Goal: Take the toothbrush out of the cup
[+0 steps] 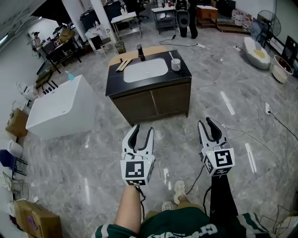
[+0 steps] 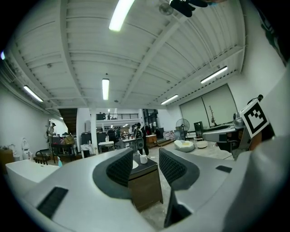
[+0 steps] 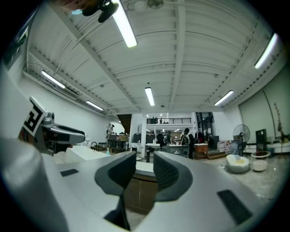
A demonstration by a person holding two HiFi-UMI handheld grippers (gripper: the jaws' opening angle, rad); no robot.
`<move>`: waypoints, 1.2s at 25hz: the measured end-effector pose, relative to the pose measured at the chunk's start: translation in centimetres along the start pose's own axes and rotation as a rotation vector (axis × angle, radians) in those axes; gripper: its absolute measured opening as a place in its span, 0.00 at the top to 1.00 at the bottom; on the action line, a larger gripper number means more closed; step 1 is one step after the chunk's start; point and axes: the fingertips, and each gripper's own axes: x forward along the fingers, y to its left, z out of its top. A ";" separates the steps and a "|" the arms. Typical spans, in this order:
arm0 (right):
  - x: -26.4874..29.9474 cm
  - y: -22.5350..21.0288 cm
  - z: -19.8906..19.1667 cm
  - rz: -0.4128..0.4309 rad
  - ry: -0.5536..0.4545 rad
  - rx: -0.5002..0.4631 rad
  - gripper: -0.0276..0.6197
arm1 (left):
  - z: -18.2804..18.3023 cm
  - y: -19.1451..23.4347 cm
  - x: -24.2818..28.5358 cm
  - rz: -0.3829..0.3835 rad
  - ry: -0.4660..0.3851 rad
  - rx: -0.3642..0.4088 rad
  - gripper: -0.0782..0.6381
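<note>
A white cup [image 1: 175, 64] with a toothbrush standing in it sits at the right end of a black vanity top [image 1: 184, 73], beside the white sink [image 1: 145, 69]. Both grippers hover over the floor well short of the vanity. My left gripper [image 1: 143, 131] is open with nothing between its jaws, and so is my right gripper [image 1: 208, 123]. In the left gripper view the cup [image 2: 143, 159] shows far off between the open jaws of the left gripper [image 2: 146, 165]. In the right gripper view the right gripper [image 3: 145, 170] frames the vanity's front [image 3: 140, 190]; no cup shows there.
A black faucet [image 1: 139, 52] and wooden sticks [image 1: 123, 64] lie on the vanity top. A white bathtub [image 1: 60, 108] stands to the left, cardboard boxes [image 1: 35, 218] at the near left. Cables [image 1: 274, 118] cross the marble floor at right. A person [image 1: 186, 14] stands far behind.
</note>
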 end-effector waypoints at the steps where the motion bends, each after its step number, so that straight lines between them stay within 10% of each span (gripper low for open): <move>1: 0.9 -0.8 -0.1 0.003 -0.002 0.000 0.77 | 0.3 -0.2 1.2 0.002 0.001 0.003 0.65; 30: 13.1 -4.6 0.9 0.081 -0.044 0.007 0.75 | 1.1 3.1 11.5 0.036 -0.013 0.048 0.64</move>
